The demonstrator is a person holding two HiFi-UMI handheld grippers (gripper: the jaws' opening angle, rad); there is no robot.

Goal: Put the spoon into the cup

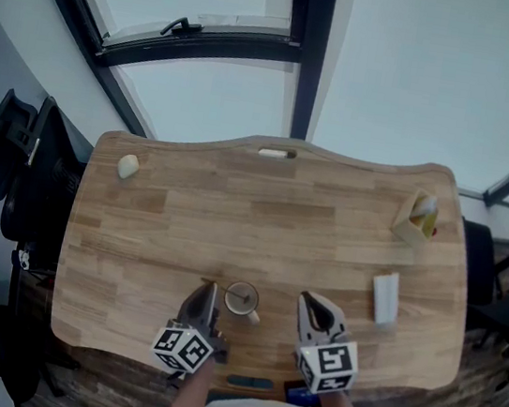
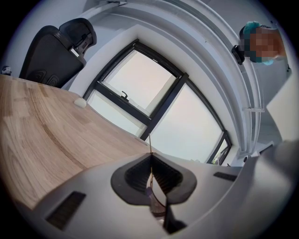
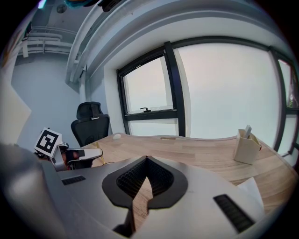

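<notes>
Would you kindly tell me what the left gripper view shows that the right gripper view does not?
Only the left gripper view shows the thin spoon clamped in the left tool, its handle poking up past the tips, and a person at upper right. Only the right gripper view shows the right tool, shut on nothing, and the beige holder. Both show the wooden table, the black chair, a small white lump at the far edge, and the window.

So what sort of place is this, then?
Most likely an office or meeting room: a long wooden desk, a black office chair beside it, and large dark-framed windows behind.
</notes>
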